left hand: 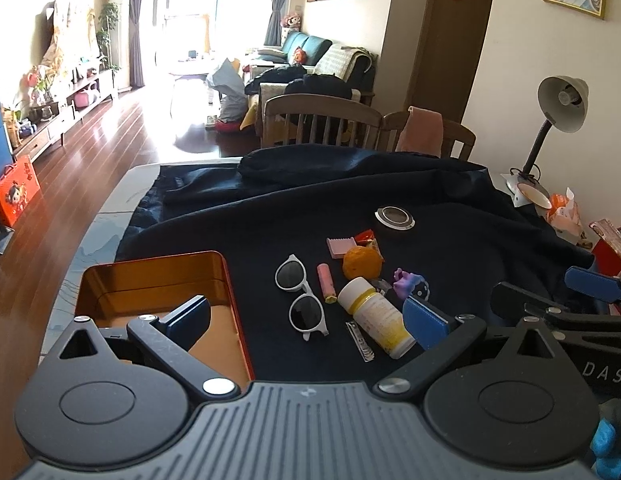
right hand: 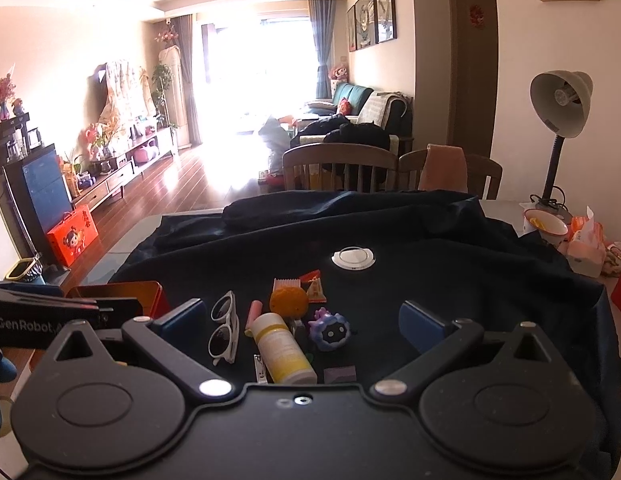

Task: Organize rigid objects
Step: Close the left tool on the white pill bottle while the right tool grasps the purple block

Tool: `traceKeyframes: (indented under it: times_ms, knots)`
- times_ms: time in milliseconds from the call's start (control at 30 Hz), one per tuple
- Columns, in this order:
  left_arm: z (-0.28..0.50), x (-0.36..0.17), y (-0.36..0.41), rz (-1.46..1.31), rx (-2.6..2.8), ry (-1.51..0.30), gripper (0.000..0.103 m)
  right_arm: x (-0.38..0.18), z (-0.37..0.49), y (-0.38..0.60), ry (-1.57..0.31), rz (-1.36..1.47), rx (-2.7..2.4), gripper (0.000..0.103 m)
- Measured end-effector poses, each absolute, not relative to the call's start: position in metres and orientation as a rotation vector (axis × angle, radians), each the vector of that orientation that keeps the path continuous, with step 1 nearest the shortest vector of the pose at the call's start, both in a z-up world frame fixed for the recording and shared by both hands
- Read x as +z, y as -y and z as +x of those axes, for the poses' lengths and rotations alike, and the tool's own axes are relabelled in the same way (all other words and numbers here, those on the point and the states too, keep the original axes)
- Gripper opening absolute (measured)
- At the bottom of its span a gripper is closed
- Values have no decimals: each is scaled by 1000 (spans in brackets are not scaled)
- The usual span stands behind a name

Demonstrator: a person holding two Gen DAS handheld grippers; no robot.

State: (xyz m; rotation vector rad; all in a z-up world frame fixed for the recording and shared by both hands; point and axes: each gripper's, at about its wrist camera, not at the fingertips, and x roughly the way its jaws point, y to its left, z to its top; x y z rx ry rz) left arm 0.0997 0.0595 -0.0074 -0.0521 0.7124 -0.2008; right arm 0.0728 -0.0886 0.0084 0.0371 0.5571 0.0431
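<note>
On a dark cloth lie white sunglasses (left hand: 300, 298) (right hand: 223, 328), a white and yellow pill bottle (left hand: 376, 317) (right hand: 283, 349), nail clippers (left hand: 361, 340), a pink tube (left hand: 325, 283), an orange ball (left hand: 361, 262) (right hand: 288, 301), a purple toy (left hand: 409, 283) (right hand: 330, 328), a pink packet (left hand: 341, 247) and a round tin (left hand: 394, 217) (right hand: 353, 258). An open orange metal box (left hand: 122, 276) (right hand: 150, 292) sits at the left. My left gripper (left hand: 306, 318) is open over the box edge and sunglasses. My right gripper (right hand: 300, 320) is open above the pile.
A desk lamp (left hand: 560, 108) (right hand: 560, 104), a bowl (right hand: 545, 222) and tissue packs (right hand: 586, 246) stand at the right of the table. Two wooden chairs (left hand: 322, 122) stand behind the far edge. The cloth is bunched at the back (left hand: 330, 168).
</note>
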Motion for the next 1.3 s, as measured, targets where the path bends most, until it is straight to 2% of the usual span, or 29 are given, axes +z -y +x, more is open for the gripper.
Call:
traceKeyframes:
  times_ms: [267, 467, 800, 967, 1233, 1300]
  knots:
    - [116, -22, -40, -73, -188, -752, 103, -21, 90, 110, -621, -45, 98, 102]
    - [131, -35, -10, -42, -144, -782, 103, -58, 109, 130, -697, -116, 203, 98]
    - [164, -74, 38, -38, -126, -876, 103, -111, 141, 145, -769, -240, 397, 83]
    - [184, -98, 56, -16, -63, -945, 103, -123, 156, 153, -783, -245, 459, 79]
    - [206, -116, 70, 4, -63, -987, 102, -136, 170, 155, -801, -225, 512, 67]
    - [211, -120, 71, -9, -74, -1002, 96, -137, 174, 156, -804, -217, 511, 64]
